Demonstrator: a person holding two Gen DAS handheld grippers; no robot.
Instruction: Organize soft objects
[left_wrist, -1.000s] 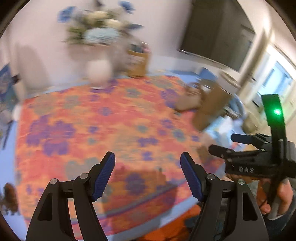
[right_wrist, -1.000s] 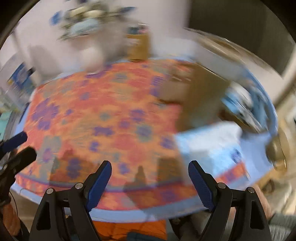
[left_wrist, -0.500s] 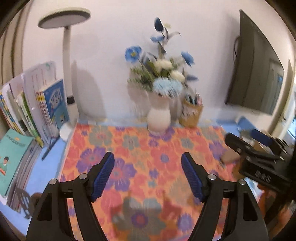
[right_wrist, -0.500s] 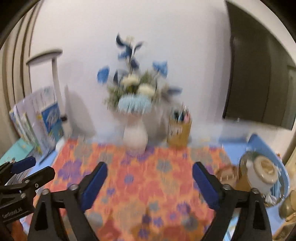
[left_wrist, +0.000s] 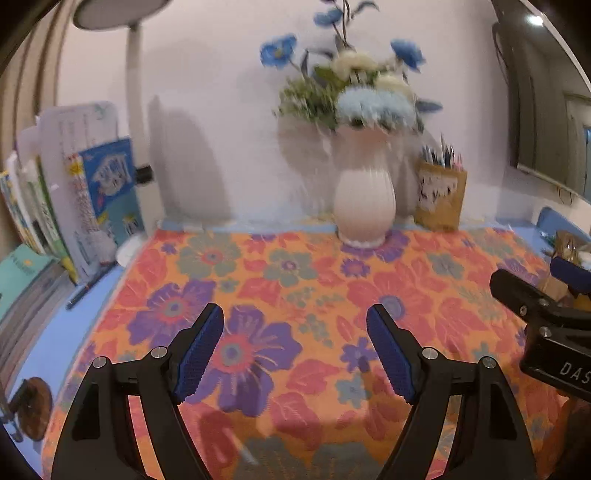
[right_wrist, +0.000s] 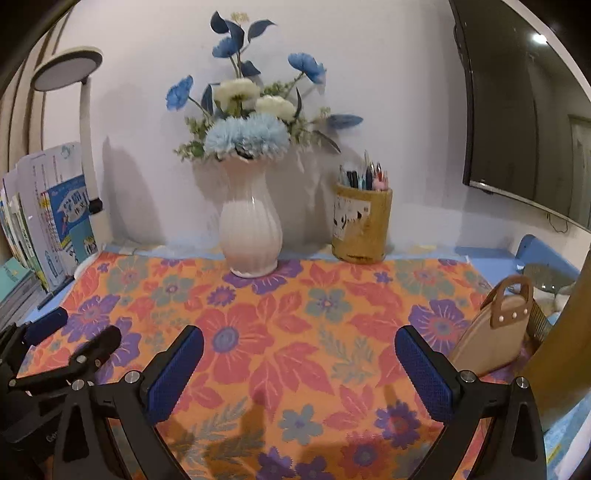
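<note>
An orange floral cloth (left_wrist: 295, 280) (right_wrist: 295, 314) covers the blue table. My left gripper (left_wrist: 294, 321) hovers over the cloth's near middle. Its jaws are opening and nothing is between them. My right gripper (right_wrist: 299, 343) stands wide open over the cloth a little to the right, also with nothing in it. A tan soft handbag (right_wrist: 491, 332) with a brown handle leans just right of the right gripper's right finger. Each gripper shows in the other's view: the right gripper (left_wrist: 526, 273) at the right edge, the left gripper (right_wrist: 86, 325) at the lower left.
A white vase (right_wrist: 251, 236) of blue and white flowers and a pen holder (right_wrist: 362, 225) stand at the back against the wall. Books (left_wrist: 92, 195) and a lamp pole (left_wrist: 135, 110) line the left. A brown box (right_wrist: 554, 350) rises behind the handbag. A dark screen (right_wrist: 524, 110) hangs on the right.
Both views swung from the table's right side round to the vase and wall, then sank closer to the cloth. The right jaws widened; the left jaws widened slightly.
</note>
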